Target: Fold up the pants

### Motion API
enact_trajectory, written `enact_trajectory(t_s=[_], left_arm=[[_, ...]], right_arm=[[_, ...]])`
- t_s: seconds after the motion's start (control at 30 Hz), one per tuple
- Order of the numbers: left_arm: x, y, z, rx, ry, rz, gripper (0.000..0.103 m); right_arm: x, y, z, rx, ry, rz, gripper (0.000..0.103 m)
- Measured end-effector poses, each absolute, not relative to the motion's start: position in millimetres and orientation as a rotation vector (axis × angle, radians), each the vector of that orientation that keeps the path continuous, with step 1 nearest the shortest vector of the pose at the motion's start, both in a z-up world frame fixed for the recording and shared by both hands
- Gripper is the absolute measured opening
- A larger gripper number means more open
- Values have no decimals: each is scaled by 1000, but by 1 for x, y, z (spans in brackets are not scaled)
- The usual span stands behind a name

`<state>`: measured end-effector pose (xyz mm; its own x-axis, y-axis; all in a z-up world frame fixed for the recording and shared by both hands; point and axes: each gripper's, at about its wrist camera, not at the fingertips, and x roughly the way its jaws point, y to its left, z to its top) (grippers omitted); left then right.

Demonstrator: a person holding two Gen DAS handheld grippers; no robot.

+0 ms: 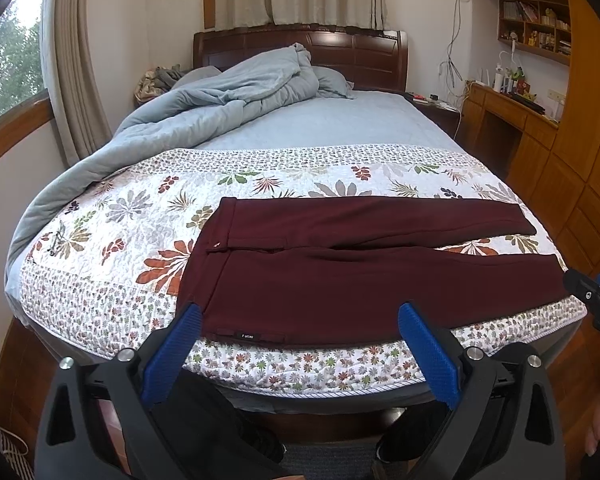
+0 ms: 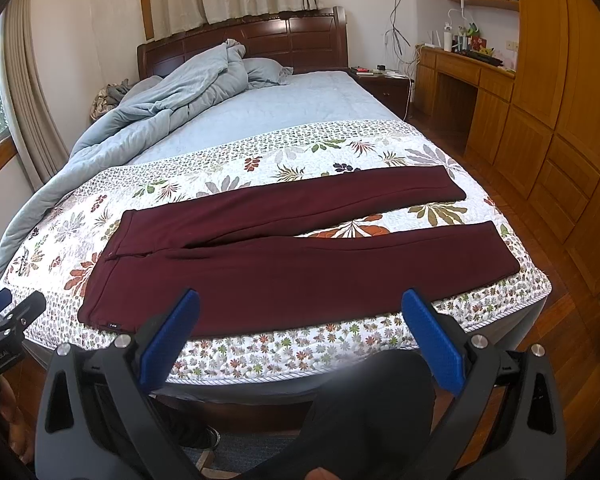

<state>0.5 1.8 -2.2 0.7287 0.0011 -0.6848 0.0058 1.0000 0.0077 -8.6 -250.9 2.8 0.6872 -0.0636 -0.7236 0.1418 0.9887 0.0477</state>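
Dark maroon pants point(image 1: 340, 276) lie flat on the floral quilt point(image 1: 112, 220) at the foot of the bed, waistband at the left, both legs spread apart and pointing right. They also show in the right wrist view point(image 2: 284, 264). My left gripper point(image 1: 300, 320) is open and empty, hovering just in front of the near edge of the pants by the waistband. My right gripper point(image 2: 300, 312) is open and empty, just in front of the near leg. Each gripper's tip shows at the edge of the other's view.
A crumpled light-blue duvet point(image 1: 204, 100) lies on the far left of the bed, before the dark wooden headboard point(image 1: 340, 52). A wooden desk point(image 2: 460, 68) and cabinets point(image 2: 560, 120) stand on the right, a window point(image 1: 4, 60) on the left.
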Motion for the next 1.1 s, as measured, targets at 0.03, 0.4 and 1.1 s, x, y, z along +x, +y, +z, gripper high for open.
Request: enact_trajectory(t_s=[0.03,0.4,1.1], left_arm=[[0,2,-2,9,753,-2,99],[-1,2,0,10,749,-3,99],[0,2,3,8,746,-1,99]], right_arm=[[-8,-251,3,103,806,-115,100],[-6,-250,1,101,803,-115,100],[-3,-248,6,94,802,-110,100]])
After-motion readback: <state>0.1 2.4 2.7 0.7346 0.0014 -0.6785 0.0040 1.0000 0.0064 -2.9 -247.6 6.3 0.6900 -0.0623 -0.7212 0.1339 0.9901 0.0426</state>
